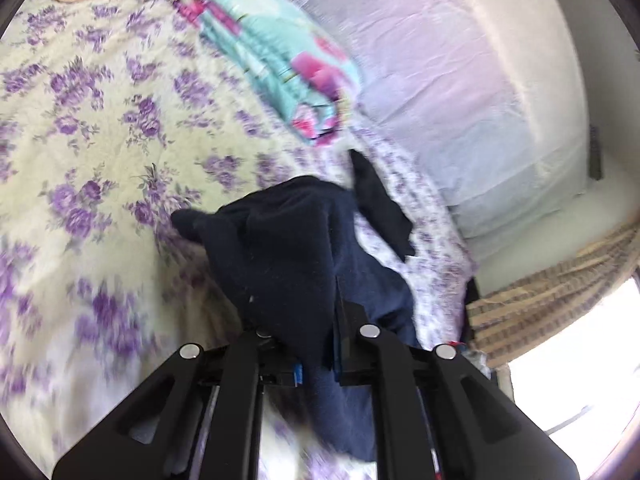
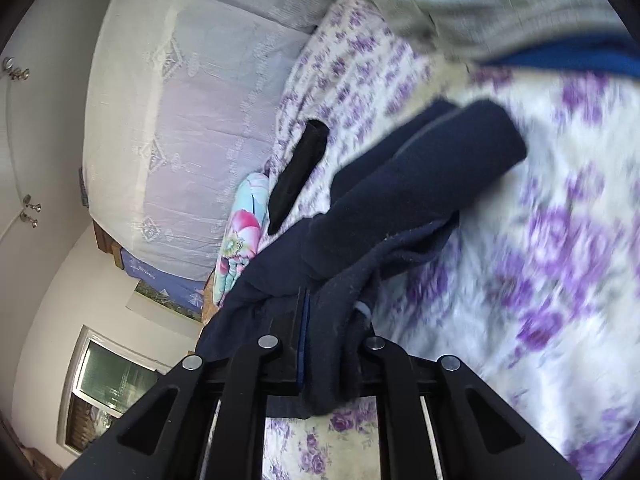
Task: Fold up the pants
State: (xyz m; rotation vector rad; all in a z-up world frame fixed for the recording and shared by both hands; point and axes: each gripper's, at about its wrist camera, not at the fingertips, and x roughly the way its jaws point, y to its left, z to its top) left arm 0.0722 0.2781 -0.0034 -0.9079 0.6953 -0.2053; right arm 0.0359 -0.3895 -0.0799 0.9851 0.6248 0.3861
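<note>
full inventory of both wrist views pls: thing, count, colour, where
pants: 1, navy blue, bunched on the bed, pinched in both grippers
small dark garment: 1, black, on the bedsheet beyond the pants, kind unclear
bedsheet: 1, cream with purple flowers, covers the bed
folded quilt: 1, turquoise with pink flowers, on the bed past the black garment
pale cover: 1, lilac-white, along the wall side of the bed
wall hooks: a few, metal, on the white wall
window: 1, white frame, lower left in the right wrist view
sleeve: 1, grey, person's, top of the right wrist view
left gripper: 1, black, shut on the pants
right gripper: 1, black, shut on the pants
</note>
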